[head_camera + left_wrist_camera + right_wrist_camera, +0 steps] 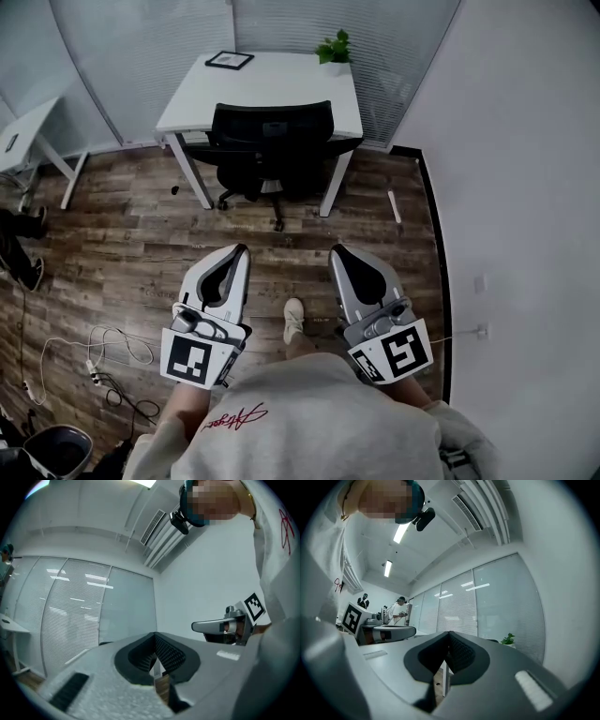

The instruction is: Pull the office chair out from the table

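Your left tool [240,251] and right tool [336,251] sit side by side in front of your torso. Their tips point toward the office chair [272,131], and both are well apart from it. Each tool's 2 jaws are pressed together with nothing between them; each tool's own view shows the ribbed pads meeting at a closed seam. The office chair is black and pushed in at the white surface [281,89], between its 2 front legs, with the seat under the top and the backrest facing you. On the surface: 1 small potted plant [335,49] at the far right corner and 1 dark framed flat item [230,60] near the far left corner. Wood-plank floor [122,234] lies between you and the chair. 1 shoe [293,319] shows between the tools. White cables [108,352] lie on the floor to your left, and part of a 2nd white surface [23,127] shows at the left edge.
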### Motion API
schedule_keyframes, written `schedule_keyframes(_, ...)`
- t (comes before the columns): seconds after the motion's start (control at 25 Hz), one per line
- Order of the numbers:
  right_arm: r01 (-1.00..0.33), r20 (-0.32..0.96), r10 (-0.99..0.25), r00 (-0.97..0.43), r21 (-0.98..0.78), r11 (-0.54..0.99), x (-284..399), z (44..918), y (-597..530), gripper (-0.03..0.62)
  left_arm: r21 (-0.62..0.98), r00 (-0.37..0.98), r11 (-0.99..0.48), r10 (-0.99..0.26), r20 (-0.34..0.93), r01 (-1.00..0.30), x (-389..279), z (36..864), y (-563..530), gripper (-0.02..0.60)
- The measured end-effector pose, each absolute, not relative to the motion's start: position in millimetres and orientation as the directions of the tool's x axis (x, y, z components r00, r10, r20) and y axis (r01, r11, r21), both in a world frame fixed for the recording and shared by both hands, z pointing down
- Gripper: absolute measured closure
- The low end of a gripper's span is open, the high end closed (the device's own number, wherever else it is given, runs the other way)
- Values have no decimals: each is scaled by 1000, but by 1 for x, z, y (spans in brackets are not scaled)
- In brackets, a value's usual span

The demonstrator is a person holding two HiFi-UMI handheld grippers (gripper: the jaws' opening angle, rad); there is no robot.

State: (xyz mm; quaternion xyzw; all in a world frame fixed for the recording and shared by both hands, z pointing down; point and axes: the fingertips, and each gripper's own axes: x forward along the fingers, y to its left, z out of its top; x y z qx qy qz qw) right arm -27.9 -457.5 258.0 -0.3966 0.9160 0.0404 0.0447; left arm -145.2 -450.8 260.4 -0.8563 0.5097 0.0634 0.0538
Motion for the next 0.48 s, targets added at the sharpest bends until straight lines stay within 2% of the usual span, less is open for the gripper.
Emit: schedule_keyframes(0.48,-721,-98,-716,-691,23,693,-22,251,-577,592,-17,451,-454,-878,-164,-891,-139,248,-567,581)
